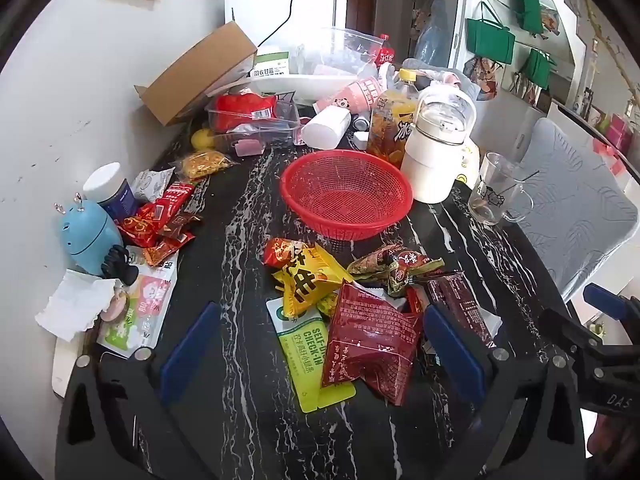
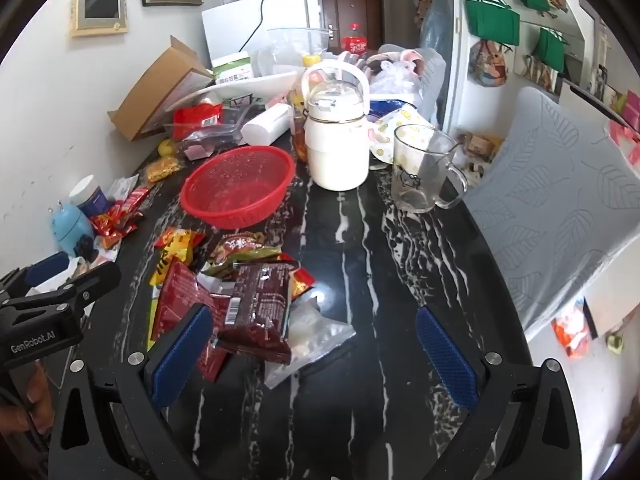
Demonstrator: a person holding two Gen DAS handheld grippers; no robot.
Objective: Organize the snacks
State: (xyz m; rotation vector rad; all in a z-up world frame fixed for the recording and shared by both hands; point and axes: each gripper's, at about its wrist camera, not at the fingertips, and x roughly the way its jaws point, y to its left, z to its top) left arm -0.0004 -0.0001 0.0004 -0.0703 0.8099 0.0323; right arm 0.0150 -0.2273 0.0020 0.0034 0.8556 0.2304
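A red mesh basket (image 1: pixel 346 194) (image 2: pixel 238 188) stands empty in the middle of the black marble table (image 2: pixel 380 260). In front of it lies a heap of snack packets: a yellow one (image 1: pixel 310 280), a dark red one (image 1: pixel 370 340) (image 2: pixel 180 296), a green-yellow one (image 1: pixel 308 356) and a brown one (image 1: pixel 456 304) (image 2: pixel 260 308). My left gripper (image 1: pixel 320 354) hovers open over the heap, the dark red packet below the gap. My right gripper (image 2: pixel 314 358) is open too, above a clear plastic bag (image 2: pixel 316 336) and bare table at the heap's right side. Neither holds anything.
More red packets (image 1: pixel 160 220) lie at the left by a blue figurine (image 1: pixel 90 236) and a jar. A white jug (image 1: pixel 436 152), a glass mug (image 2: pixel 420 168), a drink bottle (image 1: pixel 390 120) and a cardboard box (image 1: pixel 196 72) crowd the back. A grey chair (image 2: pixel 560 200) stands at the right.
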